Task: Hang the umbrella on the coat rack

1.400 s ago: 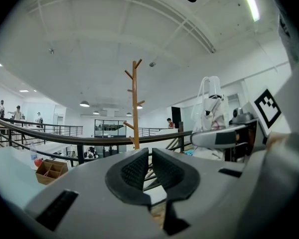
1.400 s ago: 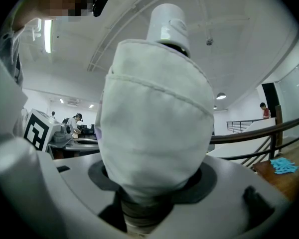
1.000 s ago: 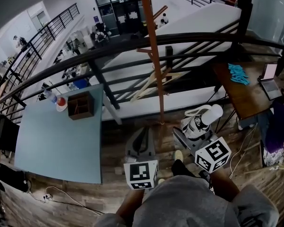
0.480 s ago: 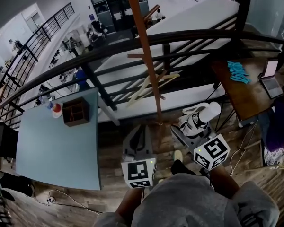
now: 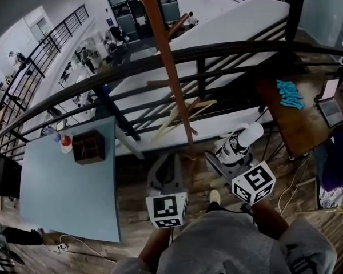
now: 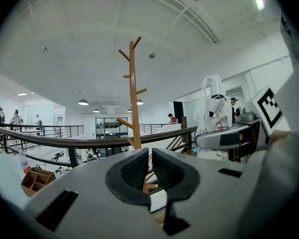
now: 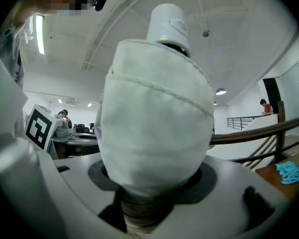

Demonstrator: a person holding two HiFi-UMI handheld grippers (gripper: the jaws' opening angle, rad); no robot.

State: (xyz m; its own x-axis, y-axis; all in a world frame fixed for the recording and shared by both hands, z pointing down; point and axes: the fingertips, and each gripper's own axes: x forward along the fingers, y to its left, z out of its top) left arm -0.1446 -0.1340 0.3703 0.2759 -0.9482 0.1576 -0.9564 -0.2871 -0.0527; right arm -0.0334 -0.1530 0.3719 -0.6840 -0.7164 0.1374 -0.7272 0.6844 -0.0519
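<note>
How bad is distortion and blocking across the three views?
Head view: strong fisheye, the black railing bows; the tall wooden coat rack is sharp. Left gripper view: dark vignette round the edges, rack clear. Right gripper view: the white folded umbrella fills the frame, no rack visible.

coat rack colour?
Plain orange-brown wood. The coat rack shows best in the left gripper view.
</note>
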